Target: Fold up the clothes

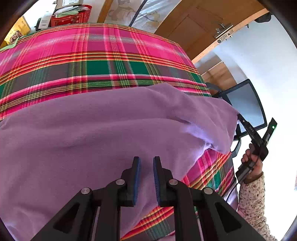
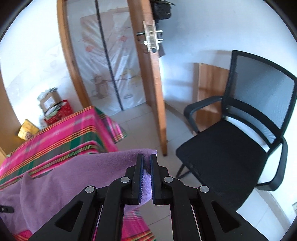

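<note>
A purple fleece garment (image 1: 104,133) lies spread over the table's pink and green plaid cloth (image 1: 92,55). My left gripper (image 1: 146,161) points down at the garment's near edge, its blue pads narrowly apart with purple fabric between them. Off the table's right side, my right gripper (image 2: 146,157) is shut on a bunched corner of the garment (image 2: 146,178) and holds it up in the air. That same right gripper (image 1: 239,117) shows in the left wrist view, held by a hand (image 1: 250,157) in a speckled sleeve.
A black mesh office chair (image 2: 232,148) stands right of the table. A wooden door (image 2: 148,83) hangs open behind it, with a zipped plastic curtain (image 2: 111,64) in the doorway. Boxes and a red bag (image 1: 70,16) sit beyond the table's far edge.
</note>
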